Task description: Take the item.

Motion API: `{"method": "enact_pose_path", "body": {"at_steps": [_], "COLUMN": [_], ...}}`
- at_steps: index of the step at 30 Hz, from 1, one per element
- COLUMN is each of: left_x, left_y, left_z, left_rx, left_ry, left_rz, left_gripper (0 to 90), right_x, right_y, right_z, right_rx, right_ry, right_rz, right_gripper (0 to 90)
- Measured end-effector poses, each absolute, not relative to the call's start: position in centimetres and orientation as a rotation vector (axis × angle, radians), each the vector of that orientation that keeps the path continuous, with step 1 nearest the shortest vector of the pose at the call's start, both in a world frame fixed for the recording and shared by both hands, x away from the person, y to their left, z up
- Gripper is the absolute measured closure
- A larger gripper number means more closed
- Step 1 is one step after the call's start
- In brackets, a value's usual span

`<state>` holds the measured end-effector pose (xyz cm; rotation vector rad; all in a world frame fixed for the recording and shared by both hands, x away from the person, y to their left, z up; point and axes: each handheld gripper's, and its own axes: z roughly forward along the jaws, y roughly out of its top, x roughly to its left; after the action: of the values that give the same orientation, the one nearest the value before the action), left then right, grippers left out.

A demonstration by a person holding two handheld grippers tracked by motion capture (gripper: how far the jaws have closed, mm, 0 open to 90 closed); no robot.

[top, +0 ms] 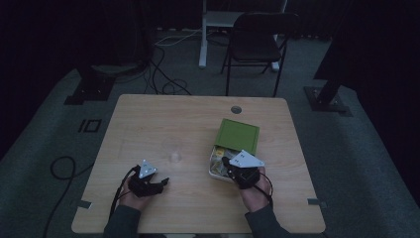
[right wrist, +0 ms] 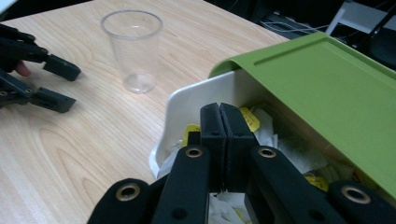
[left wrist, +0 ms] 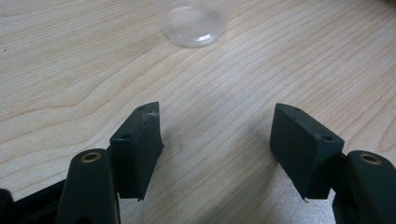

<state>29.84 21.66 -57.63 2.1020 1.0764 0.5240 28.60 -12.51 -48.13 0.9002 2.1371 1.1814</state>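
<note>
A white box (top: pixel 213 171) with a green lid (top: pixel 238 135) slid partway back sits right of the table's middle. It holds several tea bags (right wrist: pixel 266 128) with yellow tags. My right gripper (right wrist: pixel 219 109) hangs over the box's open near end (right wrist: pixel 184 109). Its jaws are pressed flat together, and I cannot tell whether anything thin is pinched between them. In the high view the right gripper (top: pixel 227 161) sits at the box's front edge. A clear plastic cup (top: pixel 175 157) stands upright left of the box. My left gripper (left wrist: pixel 215 114) rests low on the table short of the cup (left wrist: pixel 194 21), open and holding nothing.
The wooden table (top: pixel 148 124) has a round cable hole (top: pixel 236 109) at its far side. A folding chair (top: pixel 257 39) and floor cables (top: pixel 163 79) lie beyond the table. From the right gripper view, the left gripper (right wrist: pixel 69 86) is left of the cup (right wrist: pixel 132 49).
</note>
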Motion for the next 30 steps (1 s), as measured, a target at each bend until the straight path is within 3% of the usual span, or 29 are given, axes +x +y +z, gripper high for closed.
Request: {"method": "enact_pose_path", "body": {"at_steps": [30], "left_x": [29.8], "left_y": [21.7], "left_z": [-57.6], "left_rx": [2.103], "left_ry": [1.076], "left_rz": [0.523], "left_gripper": [35.0], "right_x": [27.7], "right_y": [-8.4], "right_z": [-46.6], "right_rx": [0.75], "right_ry": [2.191], "right_rz": [1.253], "right_gripper": [89.7]}}
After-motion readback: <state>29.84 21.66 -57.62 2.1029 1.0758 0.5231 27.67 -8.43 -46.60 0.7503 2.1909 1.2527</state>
